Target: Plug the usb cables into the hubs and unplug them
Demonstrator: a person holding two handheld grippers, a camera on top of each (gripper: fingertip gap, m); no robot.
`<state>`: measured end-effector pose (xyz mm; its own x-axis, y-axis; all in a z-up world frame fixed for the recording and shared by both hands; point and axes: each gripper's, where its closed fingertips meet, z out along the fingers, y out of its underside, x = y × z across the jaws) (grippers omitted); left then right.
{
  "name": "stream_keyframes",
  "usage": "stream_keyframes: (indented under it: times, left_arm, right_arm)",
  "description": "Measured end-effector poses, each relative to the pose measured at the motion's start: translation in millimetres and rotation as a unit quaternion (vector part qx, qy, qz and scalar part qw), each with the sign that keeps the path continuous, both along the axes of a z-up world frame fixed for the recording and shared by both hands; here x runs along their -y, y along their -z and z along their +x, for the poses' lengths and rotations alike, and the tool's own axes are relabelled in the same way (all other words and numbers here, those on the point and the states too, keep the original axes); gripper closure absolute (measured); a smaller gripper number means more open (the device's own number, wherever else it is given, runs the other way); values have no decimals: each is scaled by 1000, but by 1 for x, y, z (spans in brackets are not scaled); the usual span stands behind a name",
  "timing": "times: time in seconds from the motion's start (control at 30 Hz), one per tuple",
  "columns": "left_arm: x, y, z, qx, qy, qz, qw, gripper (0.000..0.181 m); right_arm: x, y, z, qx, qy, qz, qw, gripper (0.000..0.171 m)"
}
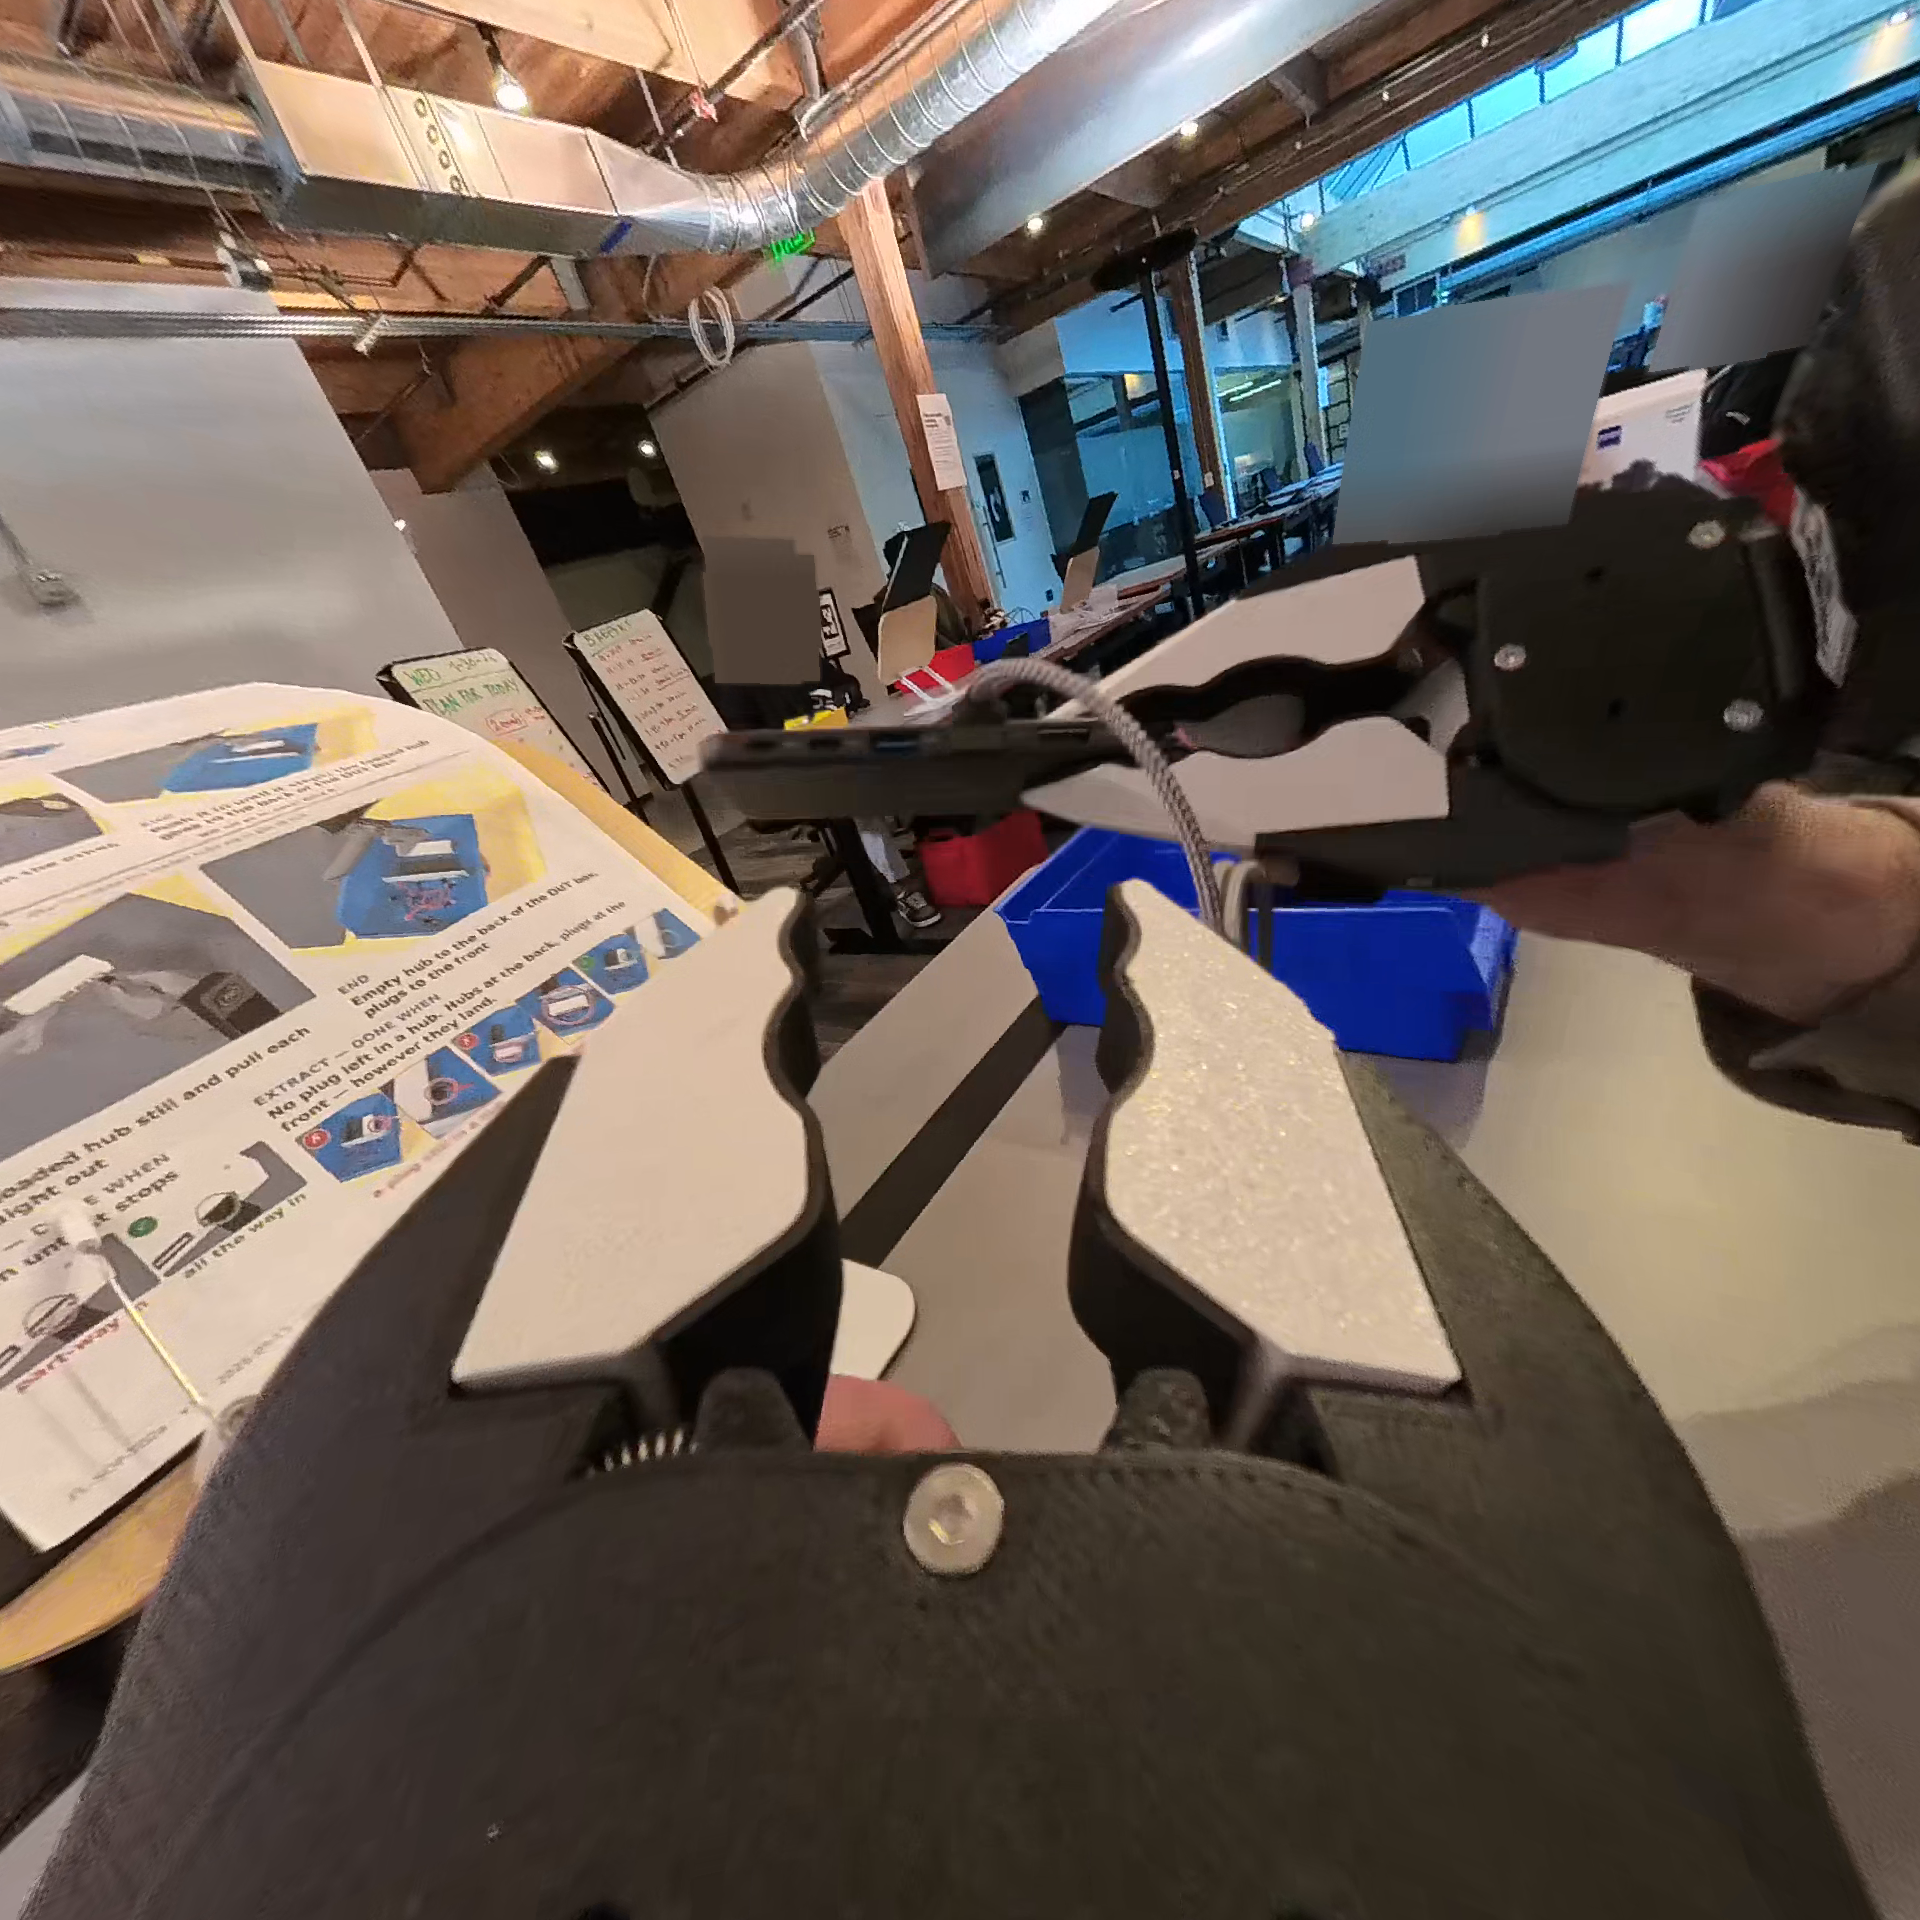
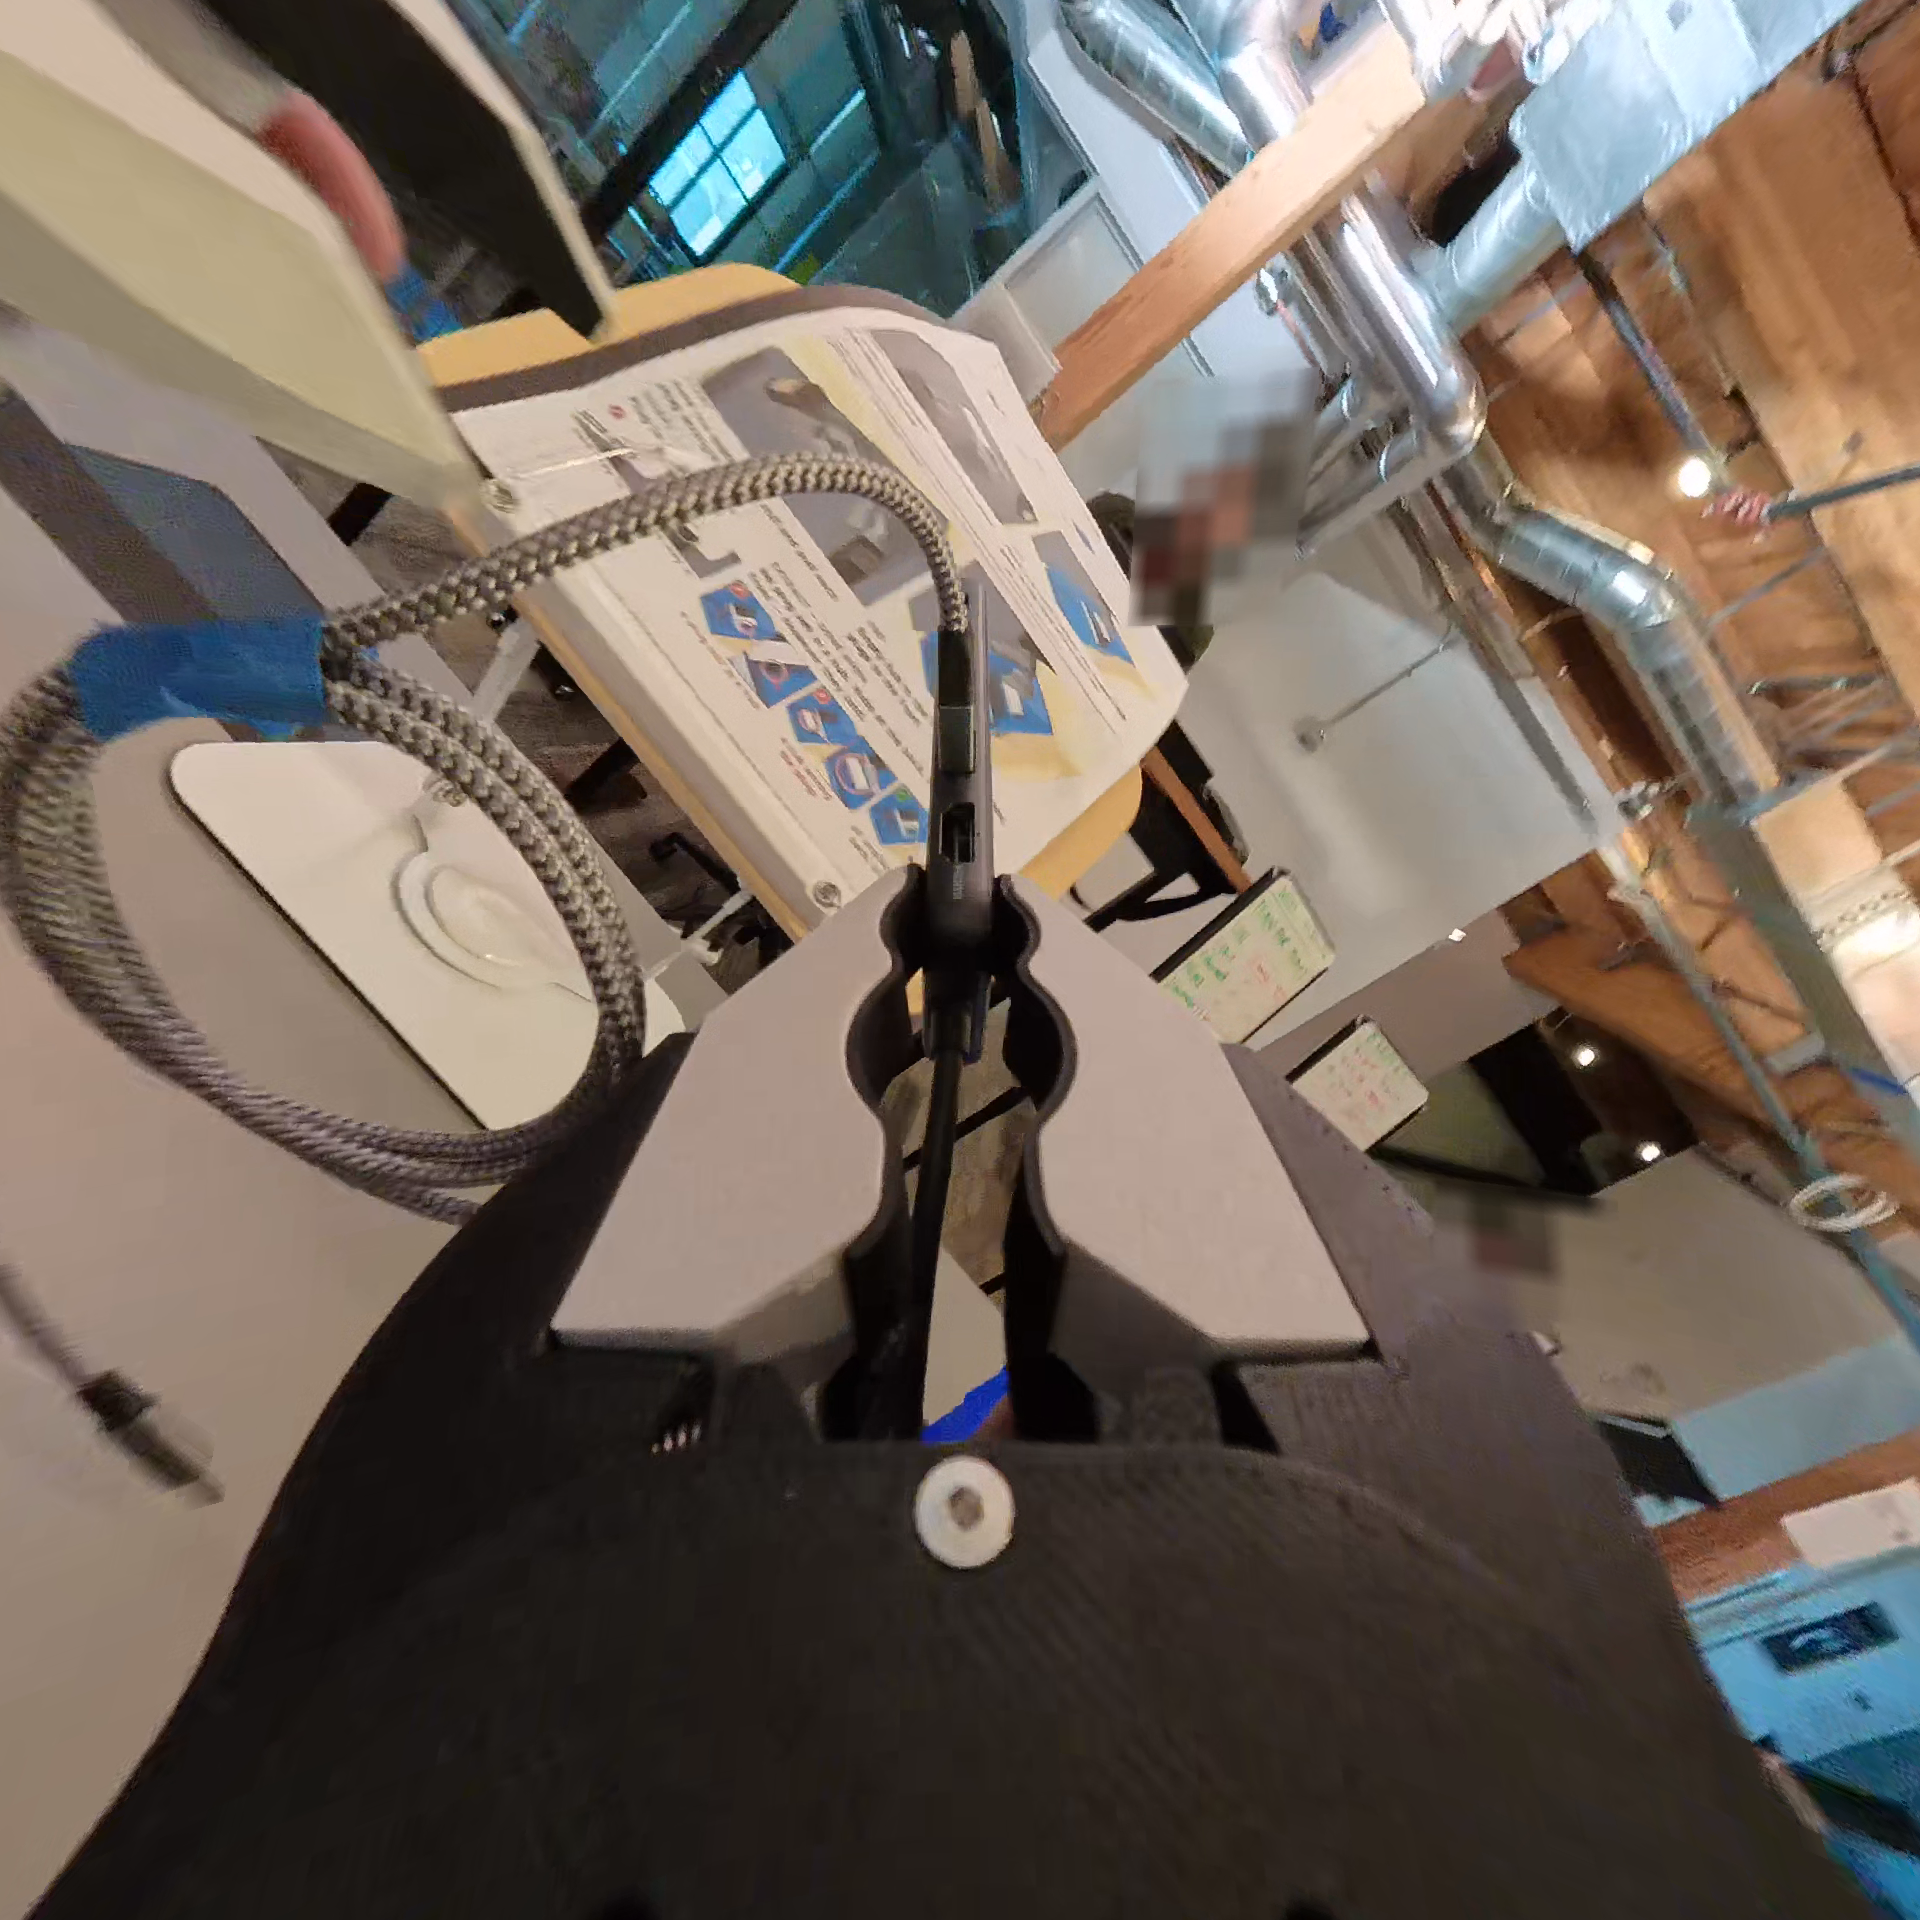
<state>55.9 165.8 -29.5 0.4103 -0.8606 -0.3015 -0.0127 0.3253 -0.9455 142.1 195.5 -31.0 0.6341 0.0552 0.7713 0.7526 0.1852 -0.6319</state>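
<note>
A slim dark hub (image 1: 883, 764) is pinched at one end between the fingers of the right gripper (image 1: 1049, 753), which is held in a person's hand (image 1: 1662, 914) above the grey table (image 1: 1714, 1299). In the left wrist view the hub's long axis is seen lying roughly level, its free end pointed to the left of the picture, and a row of ports is shown along its near edge. In the right wrist view the same hub (image 2: 961, 821) is seen edge-on, stretched straight ahead from the right gripper (image 2: 958, 914), whose jaws are pressed onto it. A braided grey cable (image 2: 582, 540) is seen running into the hub's far end; it is arched back over the hub and gathered in a coil bound with blue tape (image 2: 197, 675). A thin black lead (image 2: 940, 1143) is passed back between the fingers. The left gripper (image 1: 961, 935) is held with its jaws spread and nothing between them, below and in front of the hub. A blue bin (image 1: 1351, 966) is set on the table behind it, and an illustrated instruction sheet (image 1: 260, 987) is mounted on a wooden board (image 1: 94, 1579) at the left.
</note>
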Motion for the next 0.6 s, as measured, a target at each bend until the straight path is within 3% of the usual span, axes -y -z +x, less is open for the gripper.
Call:
stream_keyframes:
  times: [0.17, 0.33, 0.6]
  left_arm:
    - [-8, -2, -8, -14, -31, 34, 999, 144]
    - [-14, -6, -14, -5, -45, 30, 999, 145]
    - [-27, 1, -19, -12, -54, 17, 998, 144]
  right_arm:
    - [-6, -7, 52, -63, 32, -58, 996, 162]
    - [-11, -7, 114, -127, 53, -139, 981, 162]
    - [-25, -22, 227, -46, 144, -220, 964, 161]
